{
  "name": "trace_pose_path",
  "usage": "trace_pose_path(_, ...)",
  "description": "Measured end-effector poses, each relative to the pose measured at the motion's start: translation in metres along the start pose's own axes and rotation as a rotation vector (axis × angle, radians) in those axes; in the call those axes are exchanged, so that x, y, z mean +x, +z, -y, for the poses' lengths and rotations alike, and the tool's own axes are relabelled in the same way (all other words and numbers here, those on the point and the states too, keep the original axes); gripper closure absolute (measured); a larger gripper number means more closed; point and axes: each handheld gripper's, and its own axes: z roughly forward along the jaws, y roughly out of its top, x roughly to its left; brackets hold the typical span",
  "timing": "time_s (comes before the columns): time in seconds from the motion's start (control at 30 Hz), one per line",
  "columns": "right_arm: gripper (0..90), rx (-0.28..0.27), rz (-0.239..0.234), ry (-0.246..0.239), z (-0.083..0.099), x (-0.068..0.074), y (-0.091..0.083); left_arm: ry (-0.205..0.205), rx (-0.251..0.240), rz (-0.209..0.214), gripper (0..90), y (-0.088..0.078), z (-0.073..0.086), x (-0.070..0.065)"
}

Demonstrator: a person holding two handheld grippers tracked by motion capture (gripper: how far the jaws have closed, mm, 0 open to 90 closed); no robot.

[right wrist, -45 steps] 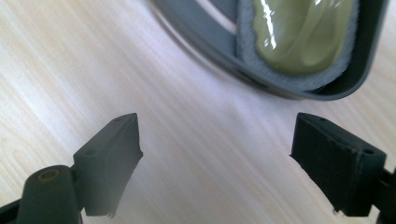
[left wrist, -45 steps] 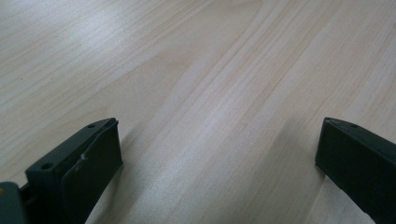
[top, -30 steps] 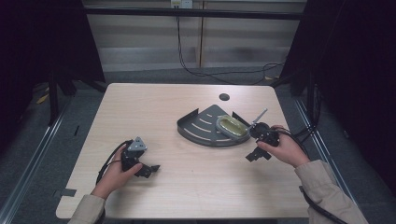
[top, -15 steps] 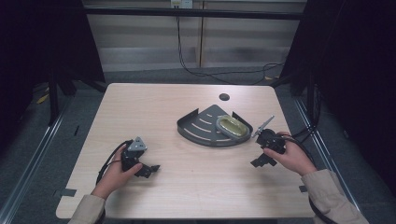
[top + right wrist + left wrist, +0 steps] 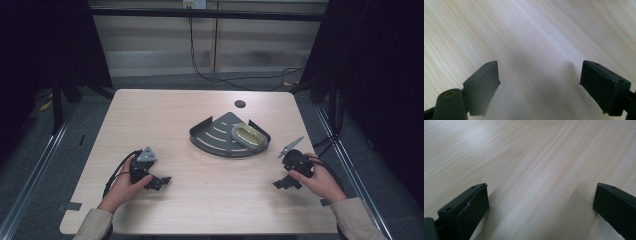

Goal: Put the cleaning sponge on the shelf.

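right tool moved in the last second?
Yes. The right tool has pulled back from the dark corner tray toward the person's edge of the table, jaws open and empty. The tray itself stayed put.

Worktop (image 5: 200,205): pale wood-grain, smooth, soft sheen under the light. Left hand-held gripper (image 5: 541,207) and right hand-held gripper (image 5: 540,87): black jaws, matt, plastic look, edges slightly rough. Fan-shaped tray (image 5: 212,137): dark grey, matt, metal look. Oval piece (image 5: 247,135) in it: yellowish, glossy.
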Motion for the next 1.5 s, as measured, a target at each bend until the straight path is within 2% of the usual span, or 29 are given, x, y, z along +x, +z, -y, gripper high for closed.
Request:
trace_pose_path(0.2, 14.3, -0.019, -0.004, 0.022, 0.016, 0.003, 0.009, 0.001, 0.0, -0.001, 0.0, 0.0, 0.0, 0.0)
trace_pose_path(0.43, 14.2, -0.105, 0.025, 0.013, 0.028, 0.005, 0.01, 0.0, 0.0, 0.0, 0.0, 0.0, 0.0, 0.0)
trace_pose_path(0.5, 13.9, -0.143, 0.035, 0.02, 0.033, 0.007, 0.011, -0.005, -0.001, 0.004, 0.0, 0.0, 0.0, 0.0)
trace_pose_path(0.6, 12.6, -0.192, 0.057, 0.001, 0.039, 0.009, 0.013, 0.0, 0.0, 0.0, 0.0, 0.0, 0.0, 0.0)
trace_pose_path(0.67, 12.6, -0.224, 0.059, 0.016, 0.043, 0.01, 0.014, -0.006, -0.001, 0.005, 0.0, 0.0, 0.0, 0.0)
trace_pose_path(0.87, 11.5, -0.389, 0.082, 0.047, 0.062, 0.013, 0.02, -0.005, -0.001, 0.005, 0.0, 0.0, 0.0, 0.0)
trace_pose_path(1.0, 11.1, -0.472, 0.102, 0.058, 0.072, 0.015, 0.024, 0.0, 0.0, 0.0, 0.0, 0.0, 0.0, 0.0)
trace_pose_path(1.5, 11.0, -0.481, 0.105, 0.061, 0.073, 0.016, 0.024, -0.001, 0.0, 0.0, 0.0, 0.0, 0.0, 0.0)
